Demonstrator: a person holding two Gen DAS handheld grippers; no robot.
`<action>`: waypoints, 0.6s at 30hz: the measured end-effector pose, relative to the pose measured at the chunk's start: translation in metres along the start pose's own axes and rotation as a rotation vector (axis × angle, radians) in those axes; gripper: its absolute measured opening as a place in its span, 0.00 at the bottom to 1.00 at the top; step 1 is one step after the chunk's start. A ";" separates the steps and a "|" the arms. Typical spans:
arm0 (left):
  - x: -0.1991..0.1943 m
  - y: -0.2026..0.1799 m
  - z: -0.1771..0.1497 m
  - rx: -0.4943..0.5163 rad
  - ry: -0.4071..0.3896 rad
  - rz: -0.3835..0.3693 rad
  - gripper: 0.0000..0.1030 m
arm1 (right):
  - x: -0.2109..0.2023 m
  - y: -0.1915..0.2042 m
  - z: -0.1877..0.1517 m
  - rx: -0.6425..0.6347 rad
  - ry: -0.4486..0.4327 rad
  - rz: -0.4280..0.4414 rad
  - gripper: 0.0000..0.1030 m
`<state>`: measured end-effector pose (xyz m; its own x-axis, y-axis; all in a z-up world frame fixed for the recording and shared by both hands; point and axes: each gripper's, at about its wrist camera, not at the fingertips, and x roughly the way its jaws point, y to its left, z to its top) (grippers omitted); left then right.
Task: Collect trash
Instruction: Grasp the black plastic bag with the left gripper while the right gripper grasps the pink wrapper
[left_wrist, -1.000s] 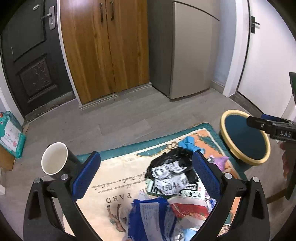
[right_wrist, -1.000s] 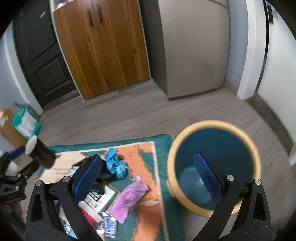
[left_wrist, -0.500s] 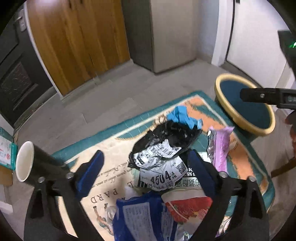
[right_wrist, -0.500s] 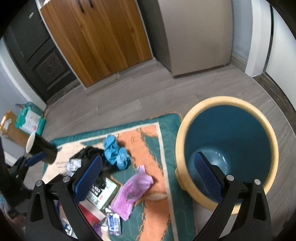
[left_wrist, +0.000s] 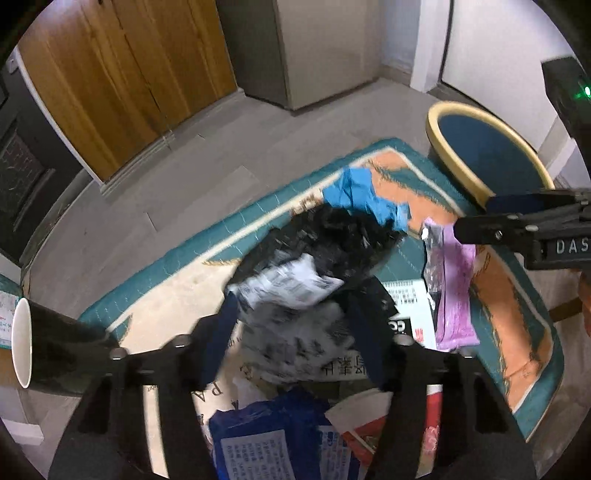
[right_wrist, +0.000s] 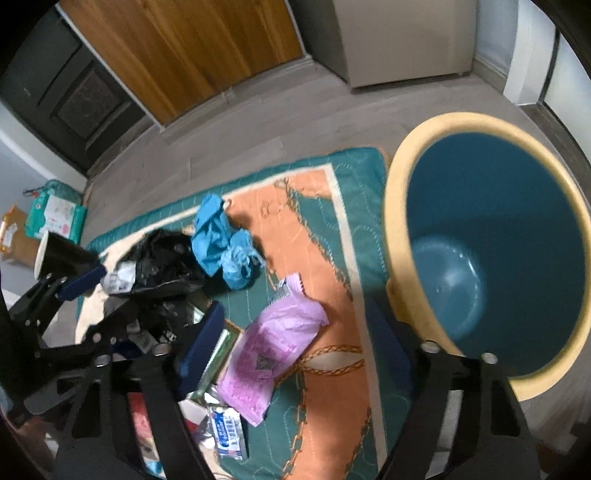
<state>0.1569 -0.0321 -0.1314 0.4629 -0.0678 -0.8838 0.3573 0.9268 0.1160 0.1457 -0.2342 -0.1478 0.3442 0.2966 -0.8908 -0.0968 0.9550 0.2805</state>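
Trash lies heaped on a teal and orange rug (right_wrist: 343, 236). My left gripper (left_wrist: 291, 299) points down over a crumpled black bag with white labels (left_wrist: 343, 236). Its jaws are closing with the bag's labelled end between them, and I see no firm pinch. My right gripper (right_wrist: 295, 306) hangs above a purple packet (right_wrist: 277, 343). Its jaws are closing with the packet between them, untouched. A crumpled blue glove (right_wrist: 221, 240) lies beyond the bag. The bin (right_wrist: 391, 229), yellow-rimmed and blue inside, stands at the rug's right edge.
A black paper cup (left_wrist: 48, 339) lies tilted at the rug's left edge. A blue packet (left_wrist: 277, 435), a red and white wrapper (left_wrist: 369, 432) and a small foil sachet (right_wrist: 229, 432) lie nearest me. Wooden cupboard doors (left_wrist: 129, 85) and a grey fridge (left_wrist: 321, 48) stand behind.
Both grippers have come down toward the rug and tipped further downward. Both pairs of jaws have narrowed, the left around the black bag, the right over the purple packet.
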 end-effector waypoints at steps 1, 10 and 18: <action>0.001 -0.002 -0.001 0.009 0.007 0.003 0.50 | 0.001 -0.001 -0.002 0.001 0.006 0.009 0.65; -0.014 -0.009 -0.003 0.039 -0.015 0.018 0.40 | 0.001 0.002 -0.004 -0.008 0.035 0.074 0.13; -0.052 -0.007 -0.005 0.013 -0.067 0.031 0.35 | -0.039 0.013 -0.001 -0.018 -0.053 0.122 0.02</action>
<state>0.1261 -0.0332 -0.0886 0.5269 -0.0637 -0.8476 0.3519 0.9241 0.1492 0.1303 -0.2333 -0.1093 0.3779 0.4097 -0.8303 -0.1575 0.9122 0.3784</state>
